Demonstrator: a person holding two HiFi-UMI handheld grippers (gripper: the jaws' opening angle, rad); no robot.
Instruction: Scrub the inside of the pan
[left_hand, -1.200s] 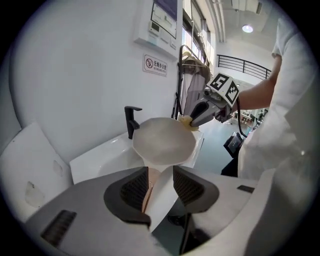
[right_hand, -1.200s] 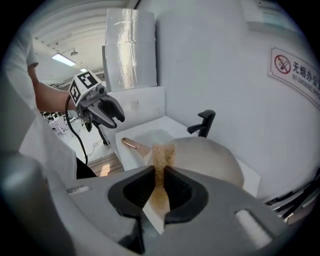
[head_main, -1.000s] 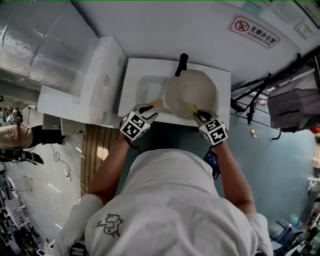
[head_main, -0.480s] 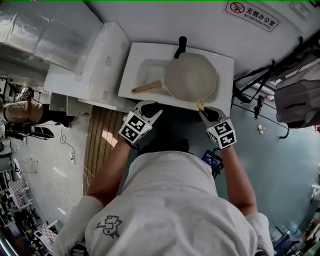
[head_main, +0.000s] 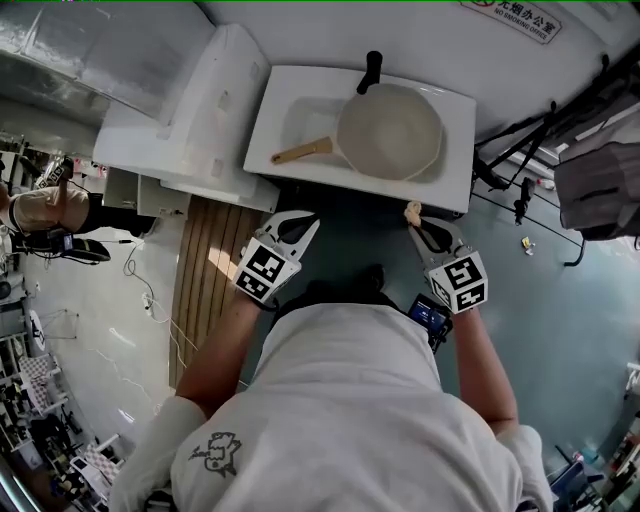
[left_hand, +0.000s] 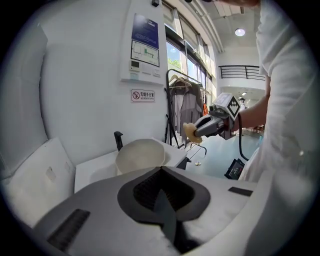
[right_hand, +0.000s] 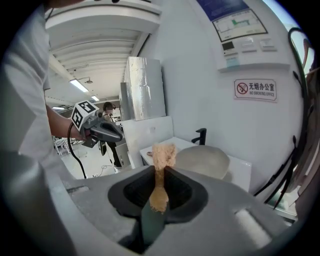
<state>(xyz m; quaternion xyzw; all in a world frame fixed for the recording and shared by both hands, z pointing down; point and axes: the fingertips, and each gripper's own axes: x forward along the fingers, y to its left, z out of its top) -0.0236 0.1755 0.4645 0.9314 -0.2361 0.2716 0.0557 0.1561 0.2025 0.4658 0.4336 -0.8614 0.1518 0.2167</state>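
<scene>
A cream pan (head_main: 390, 130) with a wooden handle (head_main: 300, 152) lies in the white sink (head_main: 458, 160), below the black faucet (head_main: 372, 68). Both grippers hang in the air in front of the sink, apart from the pan. My left gripper (head_main: 305, 222) has just been closing; its jaws now meet with nothing between them (left_hand: 161, 186). My right gripper (head_main: 413, 218) is shut on a tan sponge (right_hand: 162, 156), which sticks out past its tips. The sponge (left_hand: 189, 132) also shows in the left gripper view, right of the pan (left_hand: 141, 155).
A white cabinet (head_main: 200, 110) adjoins the sink on the left, with wooden slats (head_main: 205, 270) on the floor before it. A clothes rack (head_main: 590, 180) stands at the right. Another person (head_main: 40, 215) is at the far left.
Both grippers have drawn back from the sink toward me. The left one left the pan handle and shut; the right one carried the sponge out of the pan.
</scene>
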